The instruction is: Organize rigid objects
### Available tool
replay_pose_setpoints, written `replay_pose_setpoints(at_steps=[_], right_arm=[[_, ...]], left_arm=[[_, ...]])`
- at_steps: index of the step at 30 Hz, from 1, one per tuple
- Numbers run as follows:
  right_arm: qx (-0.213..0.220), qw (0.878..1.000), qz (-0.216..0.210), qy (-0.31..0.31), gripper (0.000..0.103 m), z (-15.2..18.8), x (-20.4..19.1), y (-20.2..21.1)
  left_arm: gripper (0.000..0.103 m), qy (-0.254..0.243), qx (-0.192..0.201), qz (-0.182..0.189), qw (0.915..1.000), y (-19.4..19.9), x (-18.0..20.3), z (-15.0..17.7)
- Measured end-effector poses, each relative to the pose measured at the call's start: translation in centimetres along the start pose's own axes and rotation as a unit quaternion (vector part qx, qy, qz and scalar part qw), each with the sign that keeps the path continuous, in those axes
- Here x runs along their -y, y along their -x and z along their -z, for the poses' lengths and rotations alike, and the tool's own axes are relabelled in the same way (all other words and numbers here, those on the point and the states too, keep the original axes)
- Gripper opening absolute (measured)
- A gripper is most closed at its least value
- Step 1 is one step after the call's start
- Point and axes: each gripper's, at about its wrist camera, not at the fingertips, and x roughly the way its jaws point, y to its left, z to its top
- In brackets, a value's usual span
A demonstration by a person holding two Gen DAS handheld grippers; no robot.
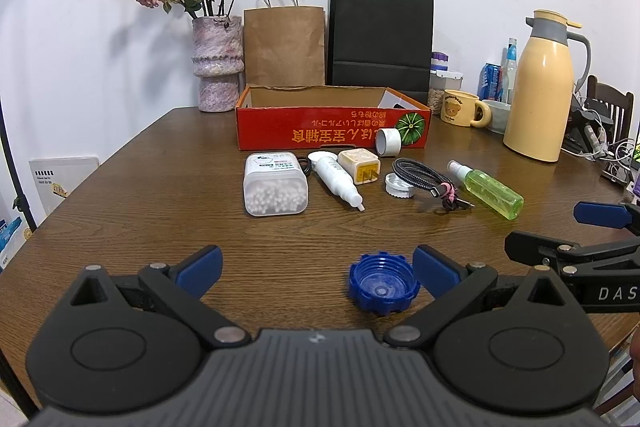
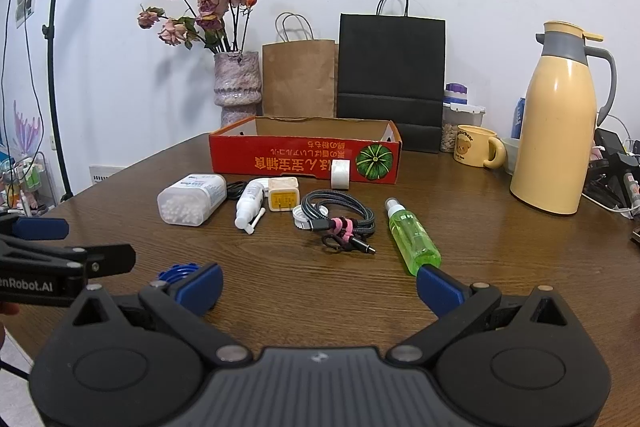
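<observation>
An open red cardboard box [image 1: 332, 131] [image 2: 304, 159] stands mid-table. In front of it lie a cotton-swab container [image 1: 275, 185] [image 2: 192, 199], a white tube [image 1: 338, 179] [image 2: 250, 205], a yellow charger plug [image 1: 360, 167] [image 2: 283, 199], a tape roll [image 1: 389, 142] [image 2: 341, 173], a white cap [image 1: 398, 185], a coiled cable [image 1: 430, 181] [image 2: 340, 217] and a green spray bottle [image 1: 490, 189] [image 2: 412, 237]. A blue cap [image 1: 383, 283] [image 2: 176, 273] lies near my open, empty left gripper [image 1: 318, 269], by its right finger. My right gripper [image 2: 318, 285] is open and empty, near the bottle's base.
A vase of dried roses [image 1: 218, 63], a brown bag [image 1: 284, 45] and a black bag [image 1: 380, 43] stand behind the box. A yellow thermos [image 1: 540, 91] [image 2: 558, 131], a bear mug [image 1: 460, 108] and jars stand at the right. The table's edge curves at the left.
</observation>
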Motion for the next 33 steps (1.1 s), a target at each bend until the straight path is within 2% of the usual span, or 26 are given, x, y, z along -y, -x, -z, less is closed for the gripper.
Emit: replay_pose_setpoints(at_steps=[5, 18, 29, 33], right_arm=[[-0.001, 1.000, 0.001, -0.002, 0.103, 0.1, 0.2, 0.1], [-0.021, 0.999, 0.015, -0.018, 0.103, 0.8, 1.9, -1.2], [-0.033, 0.999, 0.023, -0.027, 0.103, 1.0, 3.7, -2.6], [-0.036, 0.999, 0.022, -0.024, 0.103, 1.0, 4.0, -3.0]], left_arm=[[0.103, -0.002, -0.006, 0.004, 1.0000, -0.1, 0.3, 0.1], [0.103, -0.033, -0.068, 0.033, 0.9965, -3.5, 2.6, 0.7], [0.103, -0.021, -0.091, 0.025, 0.9953, -6.2, 3.4, 0.2], [0.094, -0.017, -0.094, 0.025, 0.9951, -6.5, 3.6, 0.2]])
